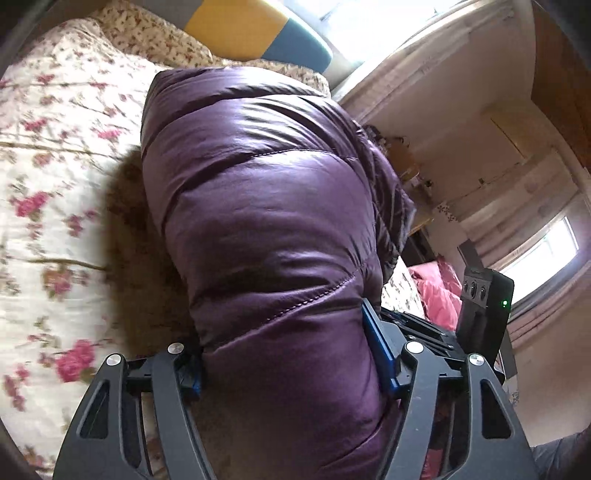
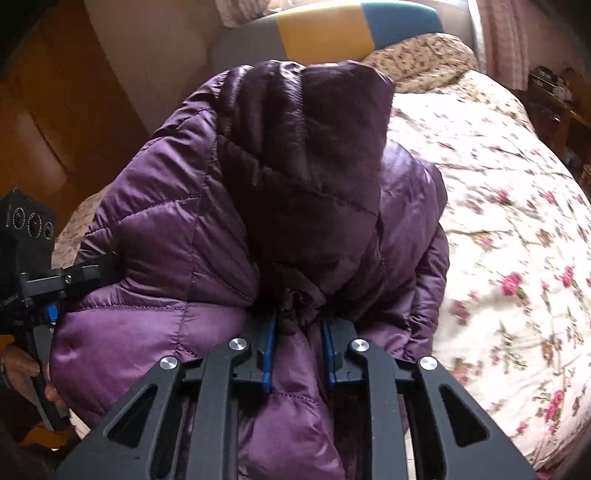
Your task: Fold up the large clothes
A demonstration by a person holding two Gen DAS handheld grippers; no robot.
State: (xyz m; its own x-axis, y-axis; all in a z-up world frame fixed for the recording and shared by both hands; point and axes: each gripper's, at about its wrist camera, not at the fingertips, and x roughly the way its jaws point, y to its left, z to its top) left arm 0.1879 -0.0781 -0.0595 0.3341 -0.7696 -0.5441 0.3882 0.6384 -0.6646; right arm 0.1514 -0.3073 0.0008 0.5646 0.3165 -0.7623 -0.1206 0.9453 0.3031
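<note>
Left wrist view, far left: floral bedspread point(image 1: 55, 166) covers the bed, brown fur trim point(image 1: 136, 240) pokes out from under the coat. Centre: purple puffer coat point(image 1: 266, 206) lies bundled on the bed, running from your jaws up toward the yellow and teal headboard point(image 1: 255, 29). Your left gripper point(image 1: 291, 350) has its jaws wide apart with a thick roll of the coat filling the gap; the right blue pad touches the fabric, the left pad is mostly hidden, so a firm clamp can't be confirmed. Right edge: your other gripper's black body, a window point(image 1: 546, 258), pink bedding point(image 1: 436, 291).

Right wrist view, far left: your left gripper and a hand on its handle, pressed against the coat's side. Centre: coat point(image 2: 166, 221) with a darker folded-over section on top. Your right gripper point(image 2: 299, 354) has its jaws narrow, pinching a bunched fold of coat fabric between the blue pads. Right: bedspread point(image 2: 498, 221)
</note>
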